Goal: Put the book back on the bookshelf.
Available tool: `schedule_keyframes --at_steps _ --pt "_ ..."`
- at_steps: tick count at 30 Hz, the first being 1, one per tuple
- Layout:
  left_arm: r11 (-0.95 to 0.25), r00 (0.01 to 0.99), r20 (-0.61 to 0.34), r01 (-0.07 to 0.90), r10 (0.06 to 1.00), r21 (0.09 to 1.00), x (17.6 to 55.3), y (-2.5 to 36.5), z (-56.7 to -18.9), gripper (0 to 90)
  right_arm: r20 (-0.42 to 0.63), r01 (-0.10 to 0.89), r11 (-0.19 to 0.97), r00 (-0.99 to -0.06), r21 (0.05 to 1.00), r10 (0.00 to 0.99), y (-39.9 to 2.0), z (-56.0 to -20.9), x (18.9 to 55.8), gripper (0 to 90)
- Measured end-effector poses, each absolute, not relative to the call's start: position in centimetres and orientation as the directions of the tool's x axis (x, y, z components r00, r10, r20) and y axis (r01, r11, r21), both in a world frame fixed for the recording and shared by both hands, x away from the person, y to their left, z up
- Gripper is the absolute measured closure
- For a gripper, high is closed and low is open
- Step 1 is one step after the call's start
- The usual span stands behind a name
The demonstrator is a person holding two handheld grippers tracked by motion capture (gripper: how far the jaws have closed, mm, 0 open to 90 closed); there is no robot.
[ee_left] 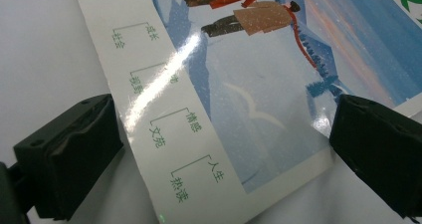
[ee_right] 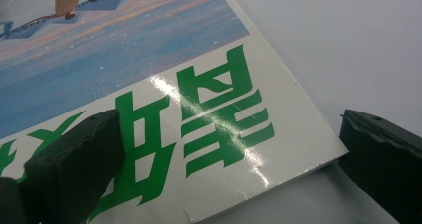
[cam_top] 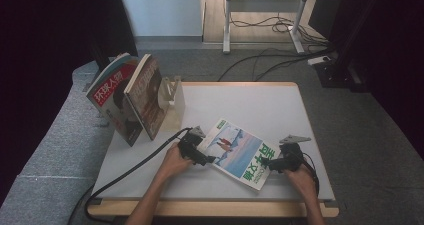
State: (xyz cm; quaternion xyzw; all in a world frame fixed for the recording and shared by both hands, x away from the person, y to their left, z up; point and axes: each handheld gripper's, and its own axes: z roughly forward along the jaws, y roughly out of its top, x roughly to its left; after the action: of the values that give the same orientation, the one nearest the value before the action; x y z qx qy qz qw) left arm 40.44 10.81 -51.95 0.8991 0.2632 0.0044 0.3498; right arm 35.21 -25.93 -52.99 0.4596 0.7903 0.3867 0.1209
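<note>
My two forearms come up from the near edge, bare, angled slightly toward each other. My left hand point(cam_top: 172, 161) is wrapped around the left gripper point(cam_top: 207, 159), which points to the right and a little away from me; its cable trails back to my left. In the left gripper view its two black jaws stand wide apart, one low at each side. My right hand point(cam_top: 300, 174) holds the right gripper point(cam_top: 265, 163), pointing left toward the other one. In the right gripper view those jaws are spread wide as well.
</note>
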Motion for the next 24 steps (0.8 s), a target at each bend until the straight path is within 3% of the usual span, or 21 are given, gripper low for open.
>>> schedule_keyframes --at_steps 24 --pt "-0.626 0.846 -0.161 0.491 0.508 0.606 39.1 10.9 -51.6 0.0 0.170 0.643 0.286 -0.551 0.710 0.817 -26.0 -52.9 34.6 0.0"
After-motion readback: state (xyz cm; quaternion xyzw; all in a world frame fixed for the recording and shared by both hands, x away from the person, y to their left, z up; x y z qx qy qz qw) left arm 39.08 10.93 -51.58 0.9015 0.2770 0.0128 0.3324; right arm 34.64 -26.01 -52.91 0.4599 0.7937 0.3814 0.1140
